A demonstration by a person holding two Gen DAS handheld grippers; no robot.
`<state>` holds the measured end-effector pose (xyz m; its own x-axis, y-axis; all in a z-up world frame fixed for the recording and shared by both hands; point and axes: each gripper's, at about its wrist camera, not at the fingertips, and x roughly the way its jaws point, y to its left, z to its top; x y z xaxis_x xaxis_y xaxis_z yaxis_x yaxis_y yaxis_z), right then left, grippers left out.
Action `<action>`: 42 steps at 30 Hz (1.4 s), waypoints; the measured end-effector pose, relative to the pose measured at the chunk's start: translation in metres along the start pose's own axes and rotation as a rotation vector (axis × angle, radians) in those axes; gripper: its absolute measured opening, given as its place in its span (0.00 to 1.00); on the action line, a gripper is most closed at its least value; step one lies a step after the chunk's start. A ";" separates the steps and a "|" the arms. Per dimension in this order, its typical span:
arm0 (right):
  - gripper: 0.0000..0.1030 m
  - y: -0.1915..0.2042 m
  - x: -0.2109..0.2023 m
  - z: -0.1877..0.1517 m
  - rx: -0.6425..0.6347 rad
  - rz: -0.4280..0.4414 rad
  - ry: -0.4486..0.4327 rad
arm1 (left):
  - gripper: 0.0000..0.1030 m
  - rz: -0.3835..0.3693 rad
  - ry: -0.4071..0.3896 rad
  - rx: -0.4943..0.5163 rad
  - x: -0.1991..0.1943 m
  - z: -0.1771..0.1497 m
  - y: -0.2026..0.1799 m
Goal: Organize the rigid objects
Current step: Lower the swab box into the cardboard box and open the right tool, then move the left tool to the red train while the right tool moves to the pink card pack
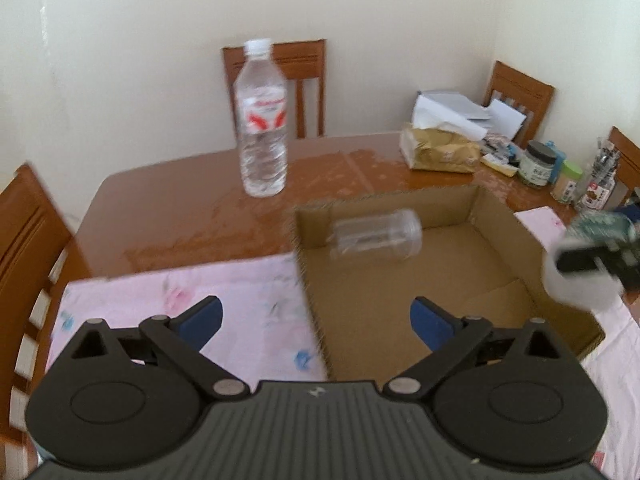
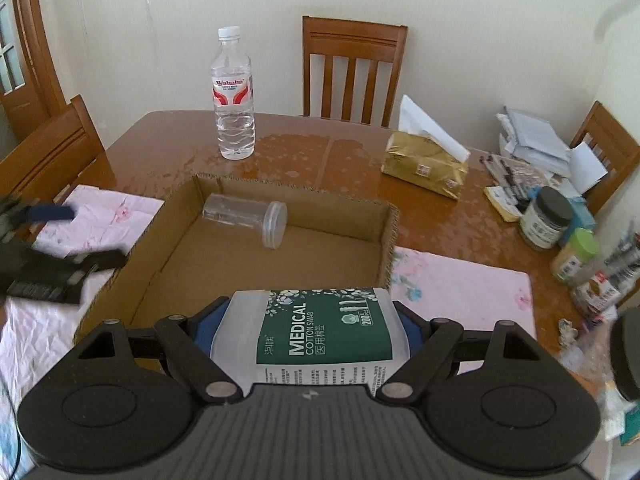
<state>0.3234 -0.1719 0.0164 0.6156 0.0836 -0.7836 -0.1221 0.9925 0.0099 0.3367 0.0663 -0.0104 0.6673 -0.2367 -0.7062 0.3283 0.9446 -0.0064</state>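
Right gripper (image 2: pixel 310 330): jaws closed on a cotton swab tub (image 2: pixel 316 332), held on its side; white plastic body, green label reading "MEDICAL COTTON SWAB". The tub sits over the near edge of the cardboard box (image 2: pixel 176 216), above the rim, not resting on the box floor.

Left gripper (image 1: pixel 316 318): jaws spread wide, blue fingertips (image 1: pixel 206 316) well apart, nothing between them. It hangs over the near left wall of the cardboard box (image 1: pixel 496 216), partly above the pink cloth (image 1: pixel 160 296). In the right wrist view it shows blurred at the left edge (image 2: pixel 60 236).

Box contents: one clear jar (image 2: pixel 246 216) lying on its side against the far wall, lid end pointing right; same jar in the left wrist view (image 1: pixel 378 236), blurred.

Box rests partly on the pink cloth and partly on the brown wooden bench (image 2: pixel 168 148).

Water bottle (image 2: pixel 232 96): upright on the bench beyond the far left corner of the box, white cap on, apart from the box.

Tissue pack (image 2: pixel 426 168): gold wrapper, right of the bottle, white tissue sticking up.

Right end of bench: dark-lidded jar (image 2: pixel 544 218), green-lidded jar (image 2: pixel 576 254), stack of papers (image 2: pixel 532 138). Wooden chair (image 2: pixel 352 72) behind the bench.
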 end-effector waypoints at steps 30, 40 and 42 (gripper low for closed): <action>1.00 0.006 -0.021 -0.029 0.007 -0.061 -0.027 | 0.97 0.117 0.028 -0.123 -0.059 -0.061 0.000; 1.00 -0.021 -0.059 -0.108 0.034 -0.039 -0.030 | 0.97 0.225 0.095 -0.201 -0.086 -0.101 -0.038; 1.00 -0.026 -0.057 -0.123 0.031 -0.021 -0.009 | 0.97 0.231 0.112 -0.205 -0.089 -0.111 -0.044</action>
<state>0.1956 -0.2130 -0.0152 0.6245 0.0632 -0.7784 -0.0847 0.9963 0.0130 0.1890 0.0704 -0.0259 0.6272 0.0050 -0.7789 0.0275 0.9992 0.0286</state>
